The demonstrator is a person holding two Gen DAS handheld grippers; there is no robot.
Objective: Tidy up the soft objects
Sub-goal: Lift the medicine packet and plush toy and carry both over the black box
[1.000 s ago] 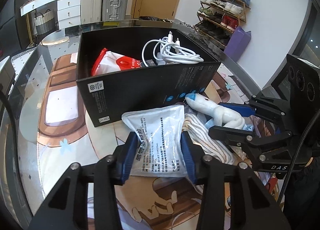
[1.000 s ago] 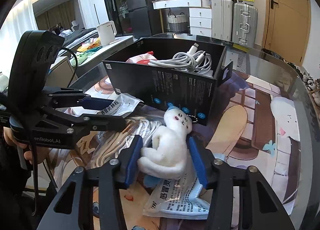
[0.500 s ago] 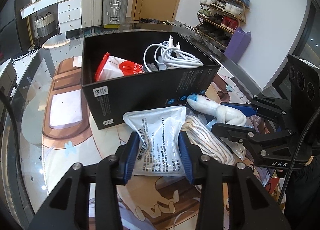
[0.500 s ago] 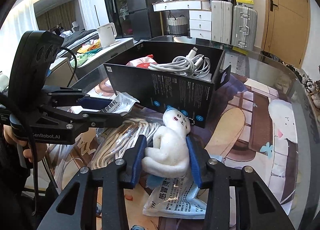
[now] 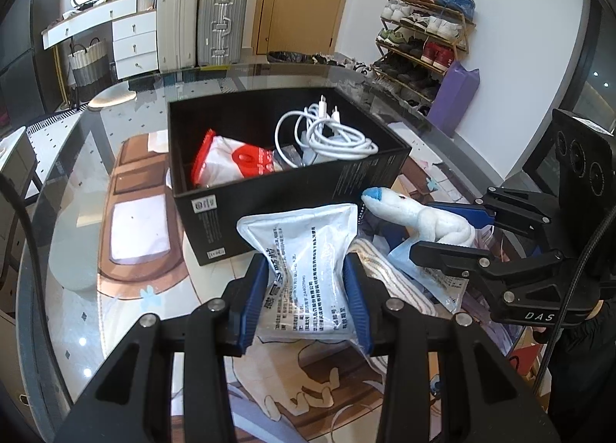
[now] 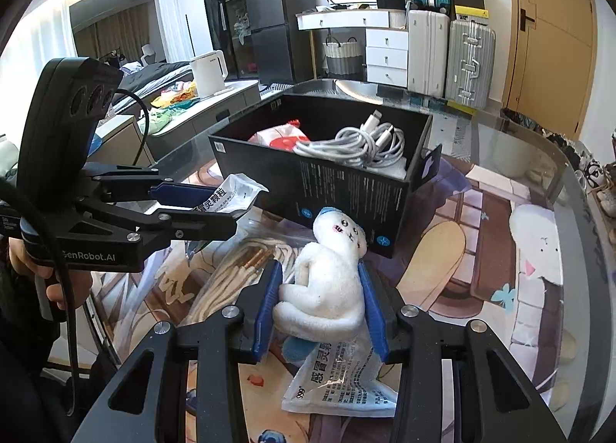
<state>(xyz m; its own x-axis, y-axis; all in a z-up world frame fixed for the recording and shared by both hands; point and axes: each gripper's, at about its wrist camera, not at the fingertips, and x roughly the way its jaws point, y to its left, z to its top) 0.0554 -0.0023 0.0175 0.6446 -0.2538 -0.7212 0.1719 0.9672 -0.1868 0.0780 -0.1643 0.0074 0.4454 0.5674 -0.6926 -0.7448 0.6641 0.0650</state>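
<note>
My left gripper (image 5: 306, 289) is shut on a white medicine pouch (image 5: 304, 254) and holds it above the table, just in front of the black box (image 5: 269, 188). My right gripper (image 6: 319, 300) is shut on a white plush toy (image 6: 327, 273), lifted near the box's front corner (image 6: 369, 204). The box holds a white cable coil (image 5: 327, 135) and a red-and-white packet (image 5: 231, 158). In the right wrist view the left gripper (image 6: 215, 208) and its pouch (image 6: 231, 192) show at the left. The right gripper shows in the left wrist view (image 5: 454, 231).
A bag of beige rope (image 6: 231, 273) and a second white pouch (image 6: 338, 377) lie on the printed mat (image 6: 481, 250) below the grippers. The round glass table edge (image 6: 577, 181) curves on the right. Suitcases, drawers and a shoe rack stand behind.
Both grippers have risen and moved toward the black box, carrying the pouch and the plush toy. The box's inside shows more fully now.
</note>
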